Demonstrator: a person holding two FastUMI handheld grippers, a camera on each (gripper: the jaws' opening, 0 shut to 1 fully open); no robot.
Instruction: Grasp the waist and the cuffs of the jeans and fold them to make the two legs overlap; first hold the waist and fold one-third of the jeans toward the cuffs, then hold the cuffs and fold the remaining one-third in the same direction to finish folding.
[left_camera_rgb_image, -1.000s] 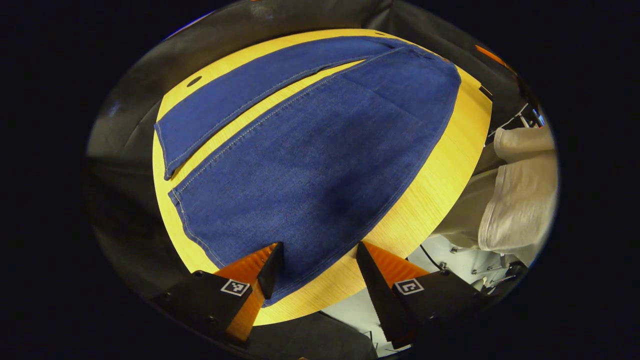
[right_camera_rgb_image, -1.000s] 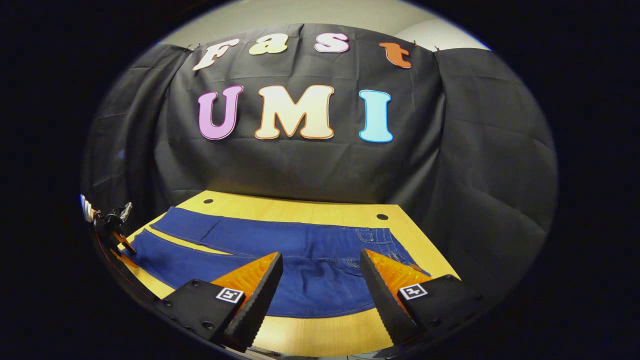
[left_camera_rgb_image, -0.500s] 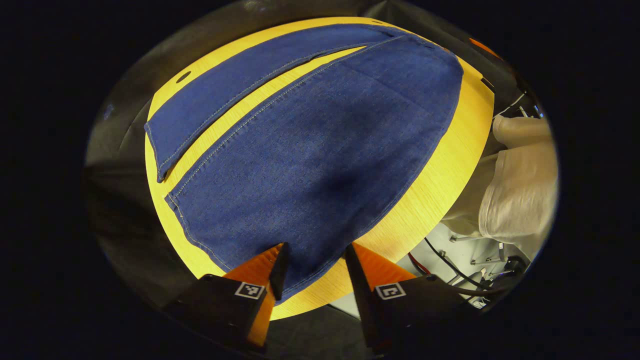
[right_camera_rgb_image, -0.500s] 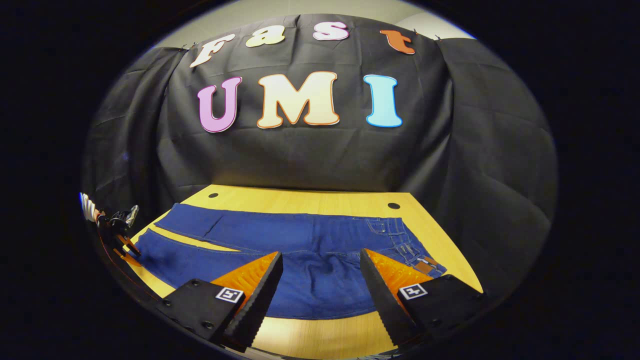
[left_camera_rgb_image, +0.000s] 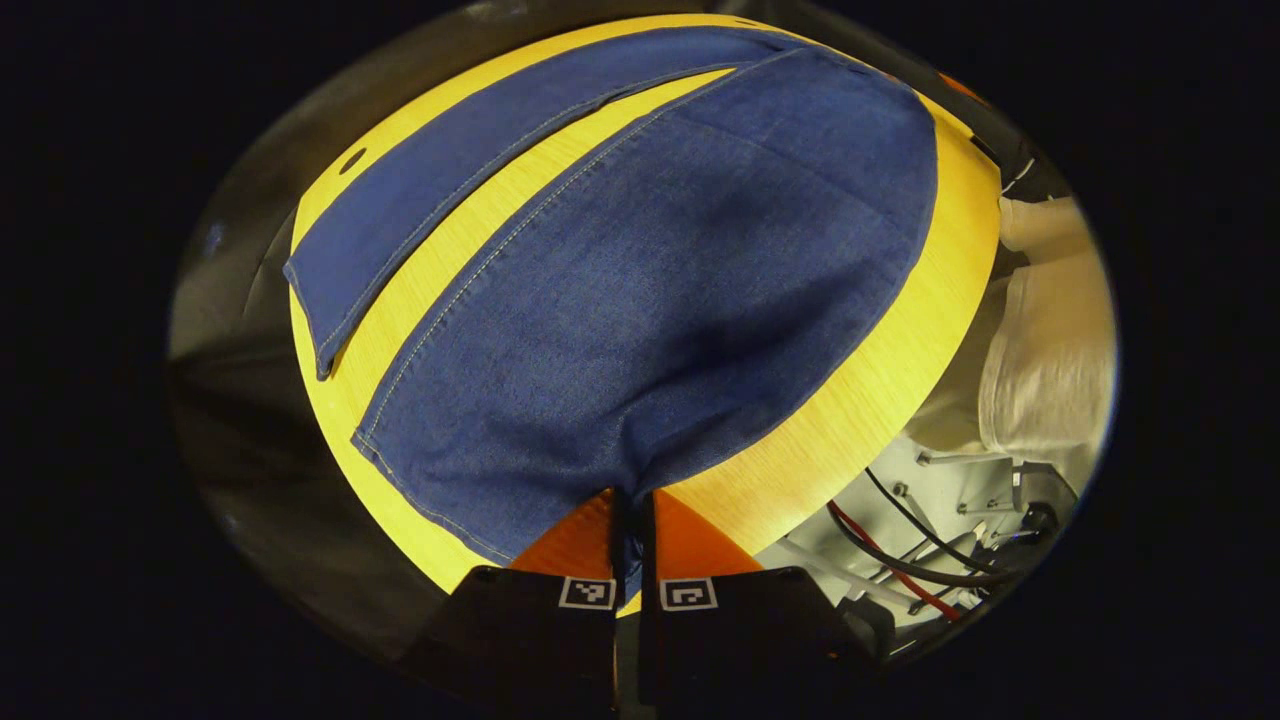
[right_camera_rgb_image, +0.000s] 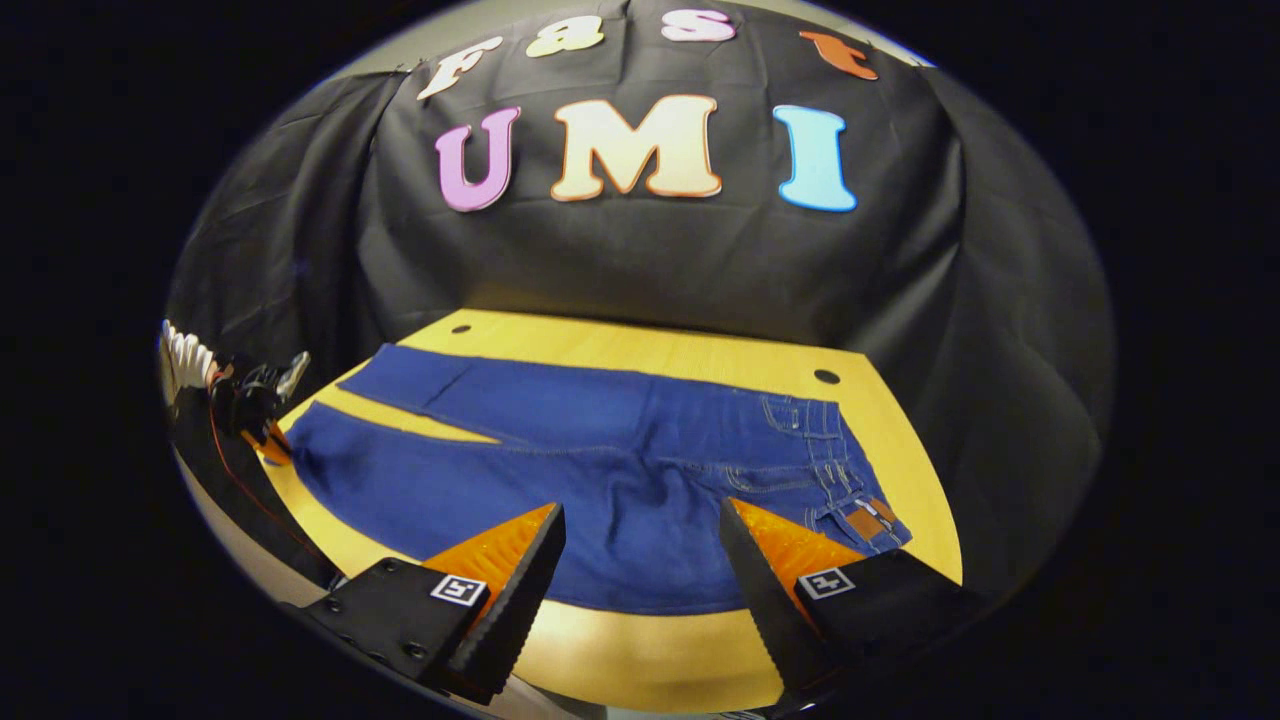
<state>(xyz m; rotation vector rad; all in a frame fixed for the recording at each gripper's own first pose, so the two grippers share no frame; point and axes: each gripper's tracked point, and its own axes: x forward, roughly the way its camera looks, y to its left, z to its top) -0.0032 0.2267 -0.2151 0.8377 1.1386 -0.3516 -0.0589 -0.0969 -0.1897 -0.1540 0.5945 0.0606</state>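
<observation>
Jeans (right_camera_rgb_image: 620, 470) lie flat on the counter (right_camera_rgb_image: 640, 650), legs apart. My left tongs (left_camera_rgb_image: 630, 520) pinch the near leg's cuff to carry it over; my right tongs (right_camera_rgb_image: 640, 560), spread, hover near the waist

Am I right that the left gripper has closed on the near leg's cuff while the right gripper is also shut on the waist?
Not quite: the right gripper is open above the jeans, as the right gripper view shows. The left gripper is indeed shut on the near leg's cuff.
</observation>
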